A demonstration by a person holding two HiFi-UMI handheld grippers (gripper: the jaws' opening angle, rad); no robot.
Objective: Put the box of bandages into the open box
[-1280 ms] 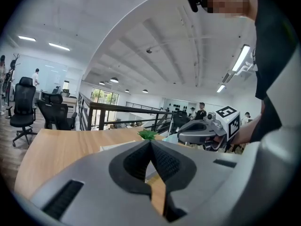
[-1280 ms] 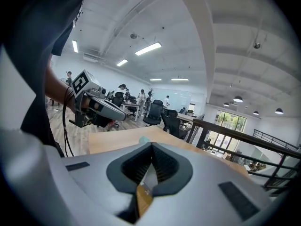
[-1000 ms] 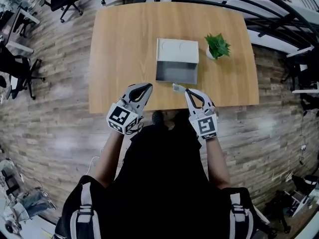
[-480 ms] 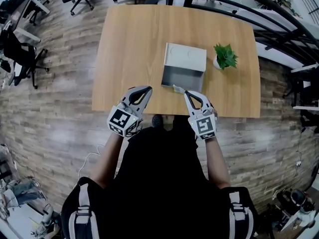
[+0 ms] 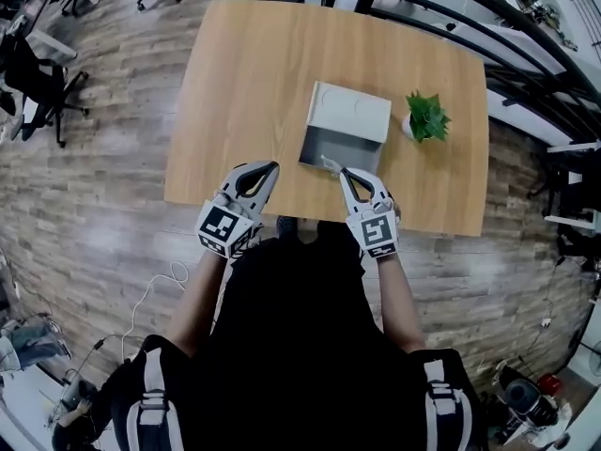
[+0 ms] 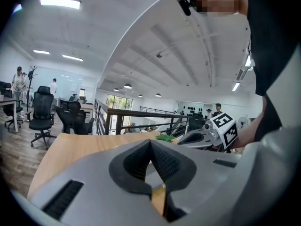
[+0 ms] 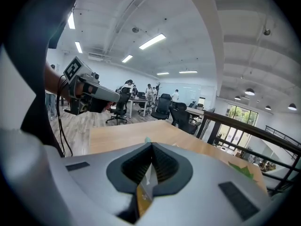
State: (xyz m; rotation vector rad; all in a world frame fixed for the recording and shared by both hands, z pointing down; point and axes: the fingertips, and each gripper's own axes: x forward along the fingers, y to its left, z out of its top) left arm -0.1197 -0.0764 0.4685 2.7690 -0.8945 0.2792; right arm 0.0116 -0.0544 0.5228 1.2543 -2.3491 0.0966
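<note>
Right tongs [image 5: 344,173] [image 7: 151,147] clenched on a thin, flat white box of bandages [image 5: 329,164] [image 7: 146,173], held at the near wall of the open grey-white cardboard box [image 5: 352,113].
Left tongs [image 5: 270,166] [image 6: 150,142] pressed together on nothing, off the open box's near-left corner, over the light wooden bench [image 5: 244,83]. Bandage box not yet inside the open box. Small green potted plant [image 5: 427,117] just right of the open box.

bandage box [image 5: 330,164] at open box [image 5: 351,112] edge
</note>
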